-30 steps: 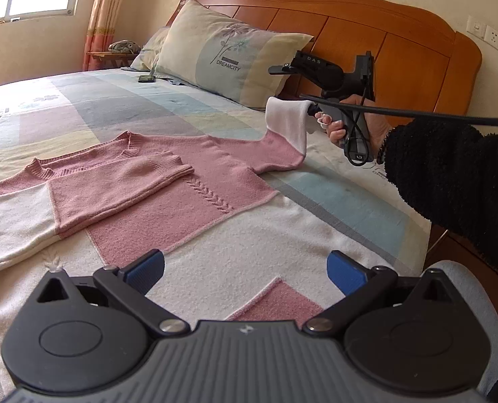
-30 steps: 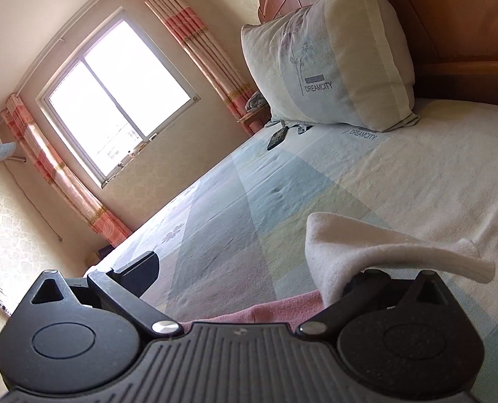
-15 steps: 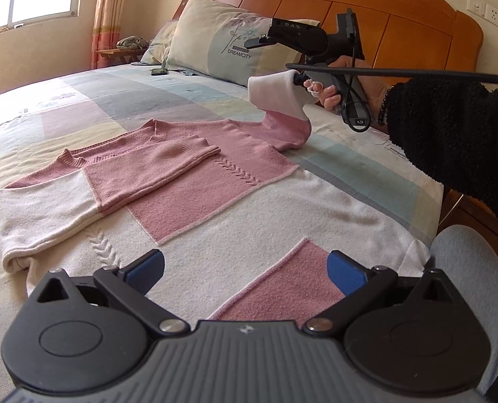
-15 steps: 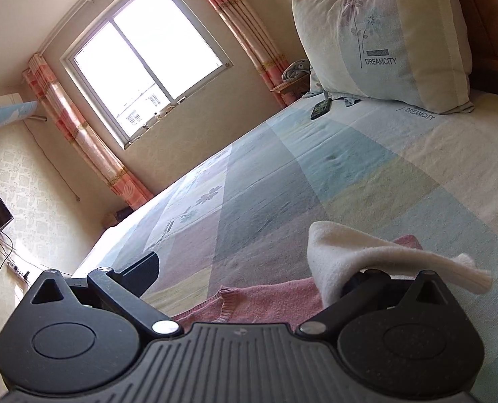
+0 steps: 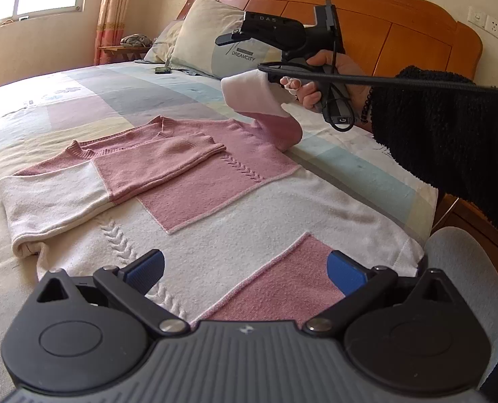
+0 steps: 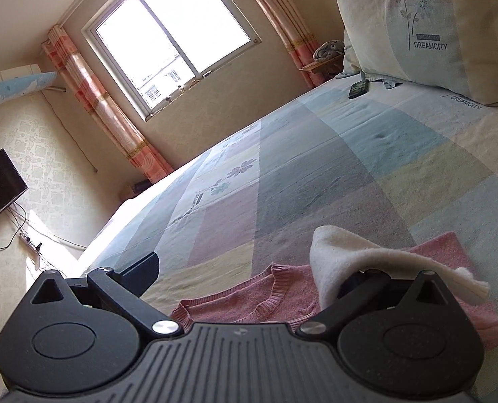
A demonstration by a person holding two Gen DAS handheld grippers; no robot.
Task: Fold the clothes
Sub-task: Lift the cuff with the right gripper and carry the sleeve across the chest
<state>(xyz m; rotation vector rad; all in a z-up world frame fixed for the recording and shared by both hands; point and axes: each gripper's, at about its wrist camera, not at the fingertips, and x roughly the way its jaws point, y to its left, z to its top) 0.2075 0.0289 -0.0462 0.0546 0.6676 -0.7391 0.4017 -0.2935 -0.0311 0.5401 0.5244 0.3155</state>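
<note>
Sweater [image 5: 215, 201], pink and white, flat on bed [image 5: 121, 100]; one sleeve [image 5: 114, 174] folded across. Right gripper [image 6: 245, 278]: cuff [image 6: 349, 255] draped over one finger, jaws apart, clamp not confirmed. Left gripper [image 5: 245, 268]: spread, empty; next, probably carry cuff across chest

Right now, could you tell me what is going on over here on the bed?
A person is folding a pink and white sweater spread flat on the bed, using a handheld gripper in each hand. One sleeve already lies folded across the chest. The right gripper has the white cuff of the other sleeve draped over one finger and holds it lifted above the bed; its jaws look spread in its own view. The left gripper hangs open over the sweater's hem, holding nothing.
</note>
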